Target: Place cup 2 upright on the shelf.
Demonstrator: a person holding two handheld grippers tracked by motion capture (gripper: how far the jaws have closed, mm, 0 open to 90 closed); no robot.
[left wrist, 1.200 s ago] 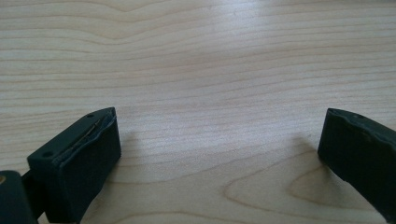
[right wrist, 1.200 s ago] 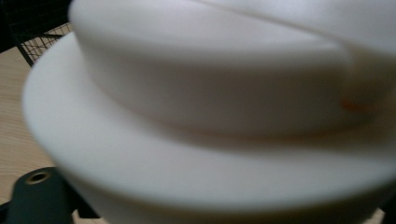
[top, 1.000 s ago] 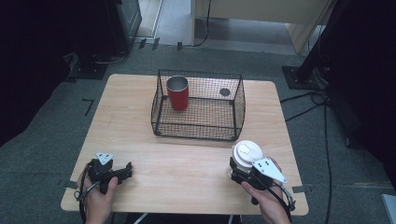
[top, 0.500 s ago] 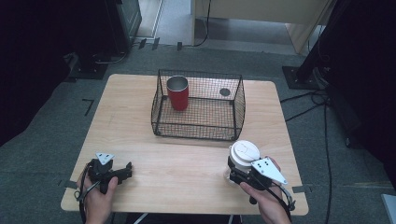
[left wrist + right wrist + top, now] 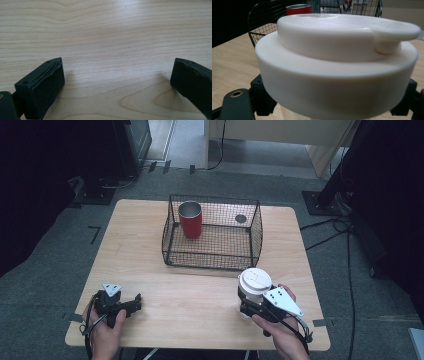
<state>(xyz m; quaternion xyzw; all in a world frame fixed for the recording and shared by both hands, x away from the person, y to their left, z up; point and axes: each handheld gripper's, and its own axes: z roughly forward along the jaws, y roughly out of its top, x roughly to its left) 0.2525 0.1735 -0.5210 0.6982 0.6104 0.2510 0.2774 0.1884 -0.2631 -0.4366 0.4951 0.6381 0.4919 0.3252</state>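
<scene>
A cup with a white lid (image 5: 255, 280) stands up between the jaws of my right gripper (image 5: 248, 298) near the table's front right. In the right gripper view the lid (image 5: 337, 57) looms close, with a black jaw on each side just beneath it, pressed against the pale cup body; my right gripper (image 5: 332, 111) is shut on it. My left gripper (image 5: 134, 302) rests at the front left of the wooden table (image 5: 190, 305), held by a hand. In its own view the left gripper (image 5: 117, 85) stands open over bare wood.
A black wire basket (image 5: 212, 265) sits at the middle back of the table with a red metal cup (image 5: 190, 220) upright in its far left corner; that red cup (image 5: 298, 8) shows behind the lid. Cables lie on the floor at right.
The right gripper with the white-lidded cup has shifted slightly to the left. The left gripper has stayed where it was.
</scene>
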